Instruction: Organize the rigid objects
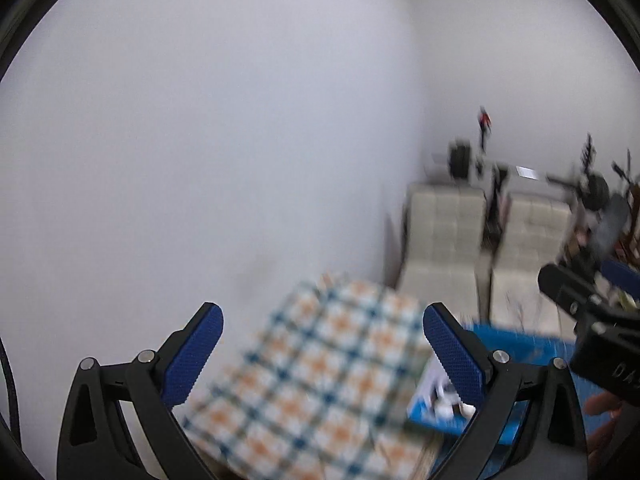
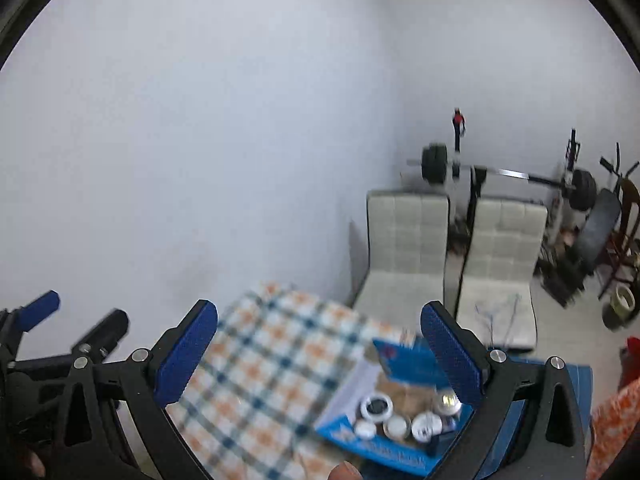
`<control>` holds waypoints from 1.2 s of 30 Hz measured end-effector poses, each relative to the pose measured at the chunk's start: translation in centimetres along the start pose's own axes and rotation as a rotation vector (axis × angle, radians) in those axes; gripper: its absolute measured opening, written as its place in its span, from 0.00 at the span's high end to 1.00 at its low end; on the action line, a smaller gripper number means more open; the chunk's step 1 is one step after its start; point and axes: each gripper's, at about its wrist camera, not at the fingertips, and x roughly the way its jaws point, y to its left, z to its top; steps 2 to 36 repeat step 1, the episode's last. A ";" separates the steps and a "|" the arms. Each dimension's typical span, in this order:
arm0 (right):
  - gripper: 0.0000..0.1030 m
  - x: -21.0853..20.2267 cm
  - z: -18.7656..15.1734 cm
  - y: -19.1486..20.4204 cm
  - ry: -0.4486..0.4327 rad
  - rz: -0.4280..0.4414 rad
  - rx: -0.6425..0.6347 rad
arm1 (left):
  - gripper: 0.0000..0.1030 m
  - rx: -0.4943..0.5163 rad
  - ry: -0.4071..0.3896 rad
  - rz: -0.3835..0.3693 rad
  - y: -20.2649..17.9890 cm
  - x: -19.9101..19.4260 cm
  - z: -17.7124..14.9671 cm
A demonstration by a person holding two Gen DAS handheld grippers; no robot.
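Both grippers raised above a table with a checkered cloth (image 2: 264, 372), both empty. Left gripper (image 1: 320, 356): jaws spread wide, nothing between the blue pads (image 1: 192, 360). Right gripper (image 2: 318, 354): same, jaws wide apart, holding nothing. One open blue cardboard box (image 2: 384, 420) sits on the cloth below and just inside the right gripper's right finger; in the left wrist view it is blurred and partly hidden behind that gripper's right finger. Inside the box are about five small round lidded containers (image 2: 396, 426), white or silvery, packed touching at the near end; the right-hand ones are partly covered by the finger, so the count is not certain. Ahead of both grippers, past the table's far edge: two pale cushioned seats (image 2: 408, 248) side by side, one barbell (image 2: 504, 172) on a rack behind them, a plain white wall (image 2: 200, 120). The left gripper shows at the left edge of the right wrist view. Left wrist view motion-blurred.
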 end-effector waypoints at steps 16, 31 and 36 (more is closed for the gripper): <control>0.00 -0.4 0.5 0.0 -0.013 0.006 0.007 | 0.00 0.001 -0.025 0.006 0.2 -0.6 0.4; 0.00 -0.4 0.5 0.0 -0.013 0.006 0.007 | 0.00 0.001 -0.025 0.006 0.2 -0.6 0.4; 0.00 -0.4 0.5 0.0 -0.013 0.006 0.007 | 0.00 0.001 -0.025 0.006 0.2 -0.6 0.4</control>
